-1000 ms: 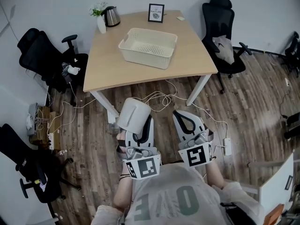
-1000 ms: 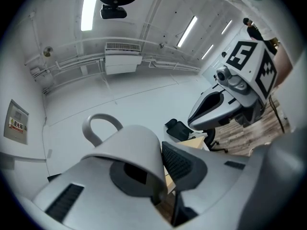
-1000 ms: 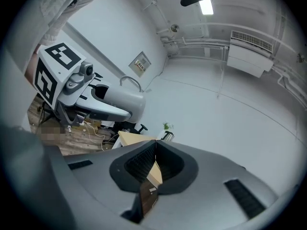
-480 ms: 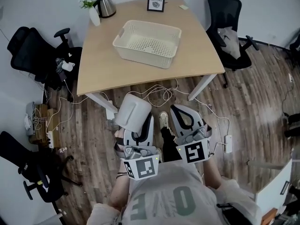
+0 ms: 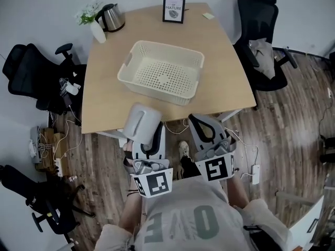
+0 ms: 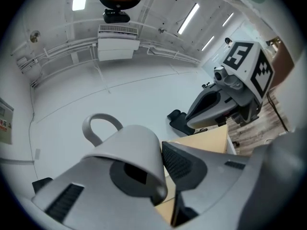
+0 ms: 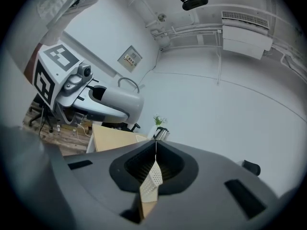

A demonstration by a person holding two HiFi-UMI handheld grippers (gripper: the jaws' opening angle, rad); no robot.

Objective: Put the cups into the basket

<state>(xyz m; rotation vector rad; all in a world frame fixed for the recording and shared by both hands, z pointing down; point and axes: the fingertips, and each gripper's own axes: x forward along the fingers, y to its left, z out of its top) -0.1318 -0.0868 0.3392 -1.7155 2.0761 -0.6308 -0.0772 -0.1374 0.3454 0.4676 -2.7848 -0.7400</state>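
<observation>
A white cup [image 5: 140, 123] with a loop handle [image 6: 98, 125] is held mouth-down over the table's near edge, my left gripper [image 5: 148, 140] shut on its wall. In the left gripper view the cup [image 6: 132, 152] fills the space between the jaws. A cream perforated basket [image 5: 162, 72] stands empty at the middle of the wooden table [image 5: 220, 61], ahead of both grippers. My right gripper [image 5: 205, 125] hangs beside the left one, shut with nothing in it. In the right gripper view its jaws meet at the tips [image 7: 155, 150], and a sliver of the basket shows through the slit.
At the table's far edge stand a kettle [image 5: 111, 16], a white vase with flowers [image 5: 97, 30], a framed picture [image 5: 174, 9] and a small yellow note [image 5: 209, 15]. Black office chairs flank the table at left [image 5: 31, 75] and right [image 5: 261, 41]. Cables lie on the floor beneath.
The table and basket have come closer and lower in the head view as the person moved forward. Both grippers keep their pose, and the cup stays in the left one.
</observation>
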